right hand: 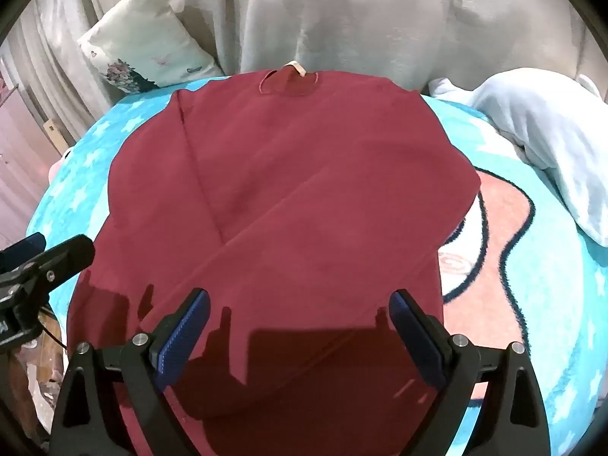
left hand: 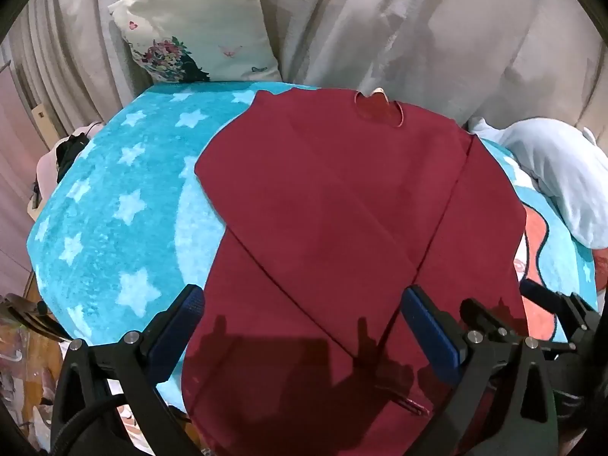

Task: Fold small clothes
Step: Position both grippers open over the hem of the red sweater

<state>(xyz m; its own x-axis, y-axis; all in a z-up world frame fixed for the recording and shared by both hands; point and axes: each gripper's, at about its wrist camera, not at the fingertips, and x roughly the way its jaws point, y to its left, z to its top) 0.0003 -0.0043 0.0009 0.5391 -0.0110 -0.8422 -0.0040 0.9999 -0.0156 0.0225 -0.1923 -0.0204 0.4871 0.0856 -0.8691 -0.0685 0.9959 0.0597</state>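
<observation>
A dark red long-sleeved top (left hand: 334,197) lies flat on a turquoise star blanket (left hand: 114,197), collar at the far end, both sleeves folded across the body. My left gripper (left hand: 302,296) hangs open above its near half, nothing between the blue pads. In the right wrist view the same red top (right hand: 304,174) fills the middle. My right gripper (right hand: 300,302) is open over the lower hem area, holding nothing. The left gripper's black finger (right hand: 64,256) shows at the left edge of the right wrist view. The right gripper's finger (left hand: 547,296) shows at the right of the left wrist view.
A floral pillow (left hand: 197,34) leans against pale curtains (left hand: 418,22) at the back left. A pale blue plush blanket (left hand: 558,178) is bunched at the right. The bed's left edge drops to a cluttered floor (left hand: 22,361). A pink cartoon print (right hand: 505,250) marks the blanket on the right.
</observation>
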